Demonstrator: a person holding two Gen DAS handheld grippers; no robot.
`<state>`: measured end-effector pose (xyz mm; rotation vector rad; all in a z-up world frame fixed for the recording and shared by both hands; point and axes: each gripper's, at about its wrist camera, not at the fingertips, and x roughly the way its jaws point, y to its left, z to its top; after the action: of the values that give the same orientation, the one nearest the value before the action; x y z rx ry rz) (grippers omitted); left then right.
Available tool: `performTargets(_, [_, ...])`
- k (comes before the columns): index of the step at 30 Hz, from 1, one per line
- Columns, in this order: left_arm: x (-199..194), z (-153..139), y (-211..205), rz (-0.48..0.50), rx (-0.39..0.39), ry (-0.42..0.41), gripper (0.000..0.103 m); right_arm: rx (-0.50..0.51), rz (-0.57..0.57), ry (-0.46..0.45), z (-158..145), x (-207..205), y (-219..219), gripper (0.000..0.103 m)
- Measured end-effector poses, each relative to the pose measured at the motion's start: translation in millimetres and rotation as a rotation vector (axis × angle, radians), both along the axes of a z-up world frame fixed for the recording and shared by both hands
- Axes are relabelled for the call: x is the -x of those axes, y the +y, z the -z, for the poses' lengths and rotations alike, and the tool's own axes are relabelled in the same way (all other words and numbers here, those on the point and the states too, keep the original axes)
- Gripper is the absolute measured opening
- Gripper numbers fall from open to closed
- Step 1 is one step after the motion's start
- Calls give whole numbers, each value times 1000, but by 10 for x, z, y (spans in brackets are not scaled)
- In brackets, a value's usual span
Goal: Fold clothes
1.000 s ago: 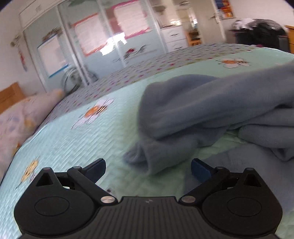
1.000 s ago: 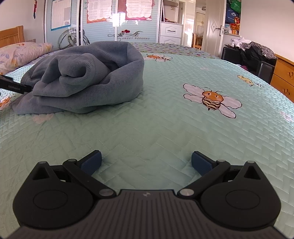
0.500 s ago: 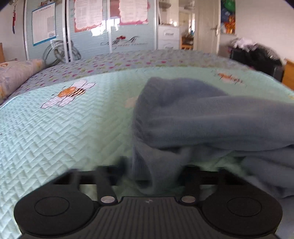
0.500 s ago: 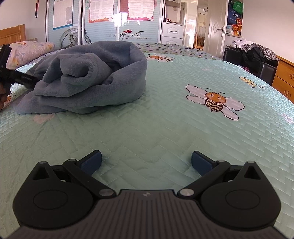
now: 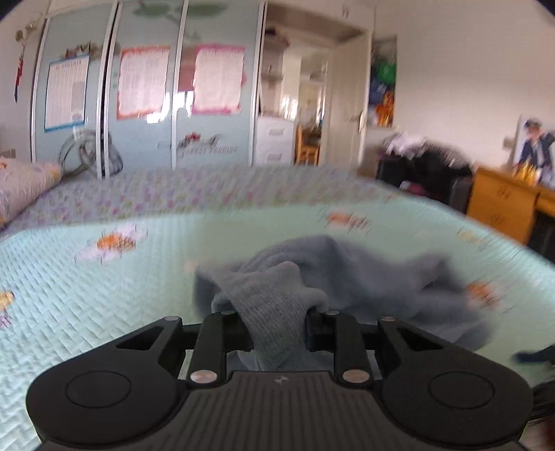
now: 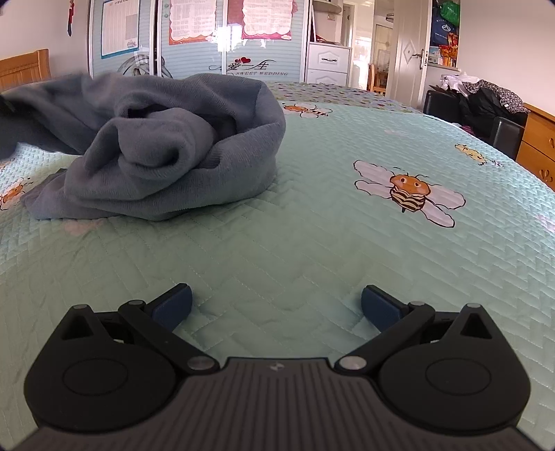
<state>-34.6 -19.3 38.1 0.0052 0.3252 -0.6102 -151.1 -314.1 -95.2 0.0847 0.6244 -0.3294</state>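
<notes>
Left hand-held gripper clamps grey garment (raised) — right hand-held gripper gapes.

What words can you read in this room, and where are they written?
"SWEET WEDDING": on the wardrobe door, under bigger decorative characters too stylised to read surely.
Posters on the wardrobe: print too small to read.
Left wrist view: the same door lettering is blurred.
Grey garment, both grippers: no words visible.
</notes>
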Motion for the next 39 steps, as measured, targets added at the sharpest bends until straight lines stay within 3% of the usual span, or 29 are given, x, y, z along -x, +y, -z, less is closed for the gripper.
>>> performTargets(7, [1073,-1137,389,23,216,-86,25,-11,-11,-7,-22,15,7,103])
performTargets(11, [1422,-1347,491,-3,233,-80,26,-68,-56,-5,-78,58,-28,103])
performTargets(13, [1574,-1292,536,-21,241,-64,26,-201,-29,-16,-160,166,-114,103])
performTargets(14, [1650,-1264,559,-30,245,-56,26,-313,-8,-66,-196,289,-172,103])
performTargets(16, [1849,-1171,652,-51,256,-64,26,-668,-11,-321,-157,790,-245,103])
performTargets(17, [1887,-1078,713,-58,263,-64,26,-704,-22,-393,-156,978,-163,103])
performTargets(20, [2107,-975,980,-68,293,-92,26,-616,-132,-567,-239,1450,202,103])
performTargets(21, [2170,-954,1096,-74,281,-115,26,-581,-188,-633,-266,1601,325,103])
performTargets(23, [2327,-934,1299,-113,231,-151,27,-615,-292,-727,-248,1804,440,103])
performTargets(25, [2409,-853,1519,-182,150,-144,29,-726,-385,-671,-245,1789,472,103])
performTargets(26, [2429,-771,1626,-203,100,-116,29,-777,-367,-613,-228,1739,481,103])
performTargets(28, [2386,-544,1886,-271,49,12,30,-869,-300,-518,-180,1651,491,103])
performTargets(30, [2351,-270,2144,-355,36,165,30,-925,-243,-483,-130,1604,489,103])
performTargets(34, [2405,-147,2351,-407,55,200,40,-1006,-143,-431,-68,1531,473,103])
performTargets(39, [2483,-29,2584,-462,82,220,64,-1081,-121,-434,-82,1456,454,103])
